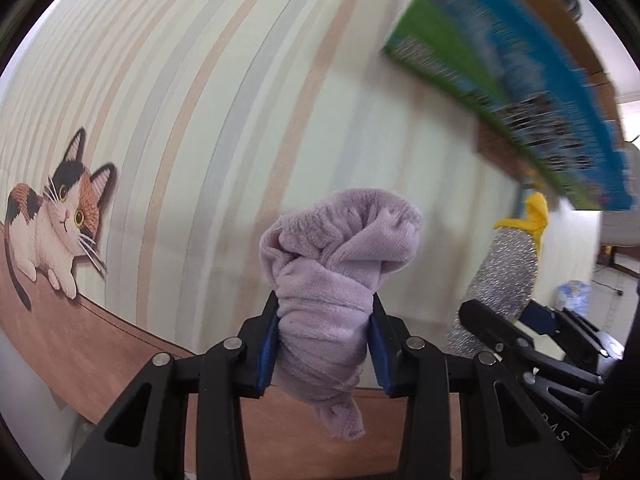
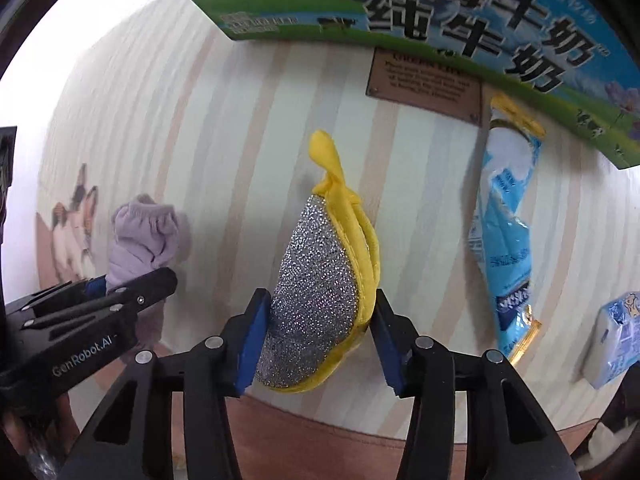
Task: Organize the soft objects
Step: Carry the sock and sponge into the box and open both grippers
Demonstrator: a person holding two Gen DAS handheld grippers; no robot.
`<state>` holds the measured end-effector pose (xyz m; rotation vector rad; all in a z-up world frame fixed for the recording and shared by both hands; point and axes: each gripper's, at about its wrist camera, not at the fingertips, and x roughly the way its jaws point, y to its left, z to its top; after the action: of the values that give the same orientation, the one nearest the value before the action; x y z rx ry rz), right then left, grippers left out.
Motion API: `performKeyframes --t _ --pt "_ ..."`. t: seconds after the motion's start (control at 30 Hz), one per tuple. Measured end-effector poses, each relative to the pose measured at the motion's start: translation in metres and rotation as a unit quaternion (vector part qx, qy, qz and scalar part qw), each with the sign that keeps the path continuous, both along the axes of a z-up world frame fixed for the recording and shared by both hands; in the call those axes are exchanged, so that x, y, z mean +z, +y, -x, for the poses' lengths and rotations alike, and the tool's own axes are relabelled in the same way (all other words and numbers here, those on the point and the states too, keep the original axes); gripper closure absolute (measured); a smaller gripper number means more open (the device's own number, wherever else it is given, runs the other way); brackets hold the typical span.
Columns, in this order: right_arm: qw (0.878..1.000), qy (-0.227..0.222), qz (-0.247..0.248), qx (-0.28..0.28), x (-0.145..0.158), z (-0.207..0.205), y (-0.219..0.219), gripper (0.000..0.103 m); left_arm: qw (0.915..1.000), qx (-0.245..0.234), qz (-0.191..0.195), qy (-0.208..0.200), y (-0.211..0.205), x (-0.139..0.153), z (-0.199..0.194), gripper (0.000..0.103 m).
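Both grippers point steeply down over the striped mat (image 1: 192,120). The left gripper (image 1: 324,344) clenches a bunched lilac cloth (image 1: 332,264); at its three o'clock, the right gripper (image 2: 320,340) grasps a silver-and-yellow scrubber (image 2: 320,288).

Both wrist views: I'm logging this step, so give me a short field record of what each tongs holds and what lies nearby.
left tongs: shut on the lilac cloth, bunched up
right tongs: shut on the silver and yellow scrubber
surface: striped mat with a cat picture
far edge: milk carton box
lying on the mat: blue packet, small blue pack
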<state>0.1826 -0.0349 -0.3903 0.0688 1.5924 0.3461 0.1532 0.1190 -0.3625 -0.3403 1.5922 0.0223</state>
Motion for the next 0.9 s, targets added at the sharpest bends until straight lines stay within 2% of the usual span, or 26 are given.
performKeyframes --t 0.1,0.27,0.37,0.43,0.53,0.67,0.77,0.9 --pt "0.999 -0.034 -0.039 0.000 0.052 0.001 -0.024 0.051 0.9984 -0.009 0.040 -0.038 -0.016 0.046 -0.006 0.067" --pt "0.991 -0.105 -0.079 -0.017 0.152 -0.016 -0.067 0.051 0.9872 -0.049 0.099 -0.114 -0.057 0.136 -0.044 0.067" --pt "0.985 -0.153 -0.074 -0.018 0.203 -0.042 -0.091 0.051 0.9828 -0.069 0.107 -0.134 -0.080 0.167 -0.086 0.067" --pt "0.983 -0.173 -0.061 -0.018 0.220 -0.066 -0.095 0.051 0.9815 -0.087 0.097 -0.141 -0.095 0.177 -0.115 0.066" --pt "0.984 -0.175 -0.037 -0.019 0.220 -0.109 -0.099 0.051 0.9836 -0.103 0.077 -0.126 -0.108 0.169 -0.165 0.067" --pt "0.990 -0.136 -0.038 -0.030 0.194 -0.161 -0.116 0.051 0.9891 -0.094 0.095 -0.060 -0.116 0.123 -0.223 0.067" --pt "0.993 -0.098 -0.046 -0.038 0.170 -0.182 -0.126 0.051 0.9909 -0.095 0.093 -0.019 -0.123 0.089 -0.249 0.067" --pt "0.998 -0.050 -0.038 -0.030 0.124 -0.202 -0.124 0.051 0.9911 -0.099 0.084 0.029 -0.133 0.047 -0.259 0.067"
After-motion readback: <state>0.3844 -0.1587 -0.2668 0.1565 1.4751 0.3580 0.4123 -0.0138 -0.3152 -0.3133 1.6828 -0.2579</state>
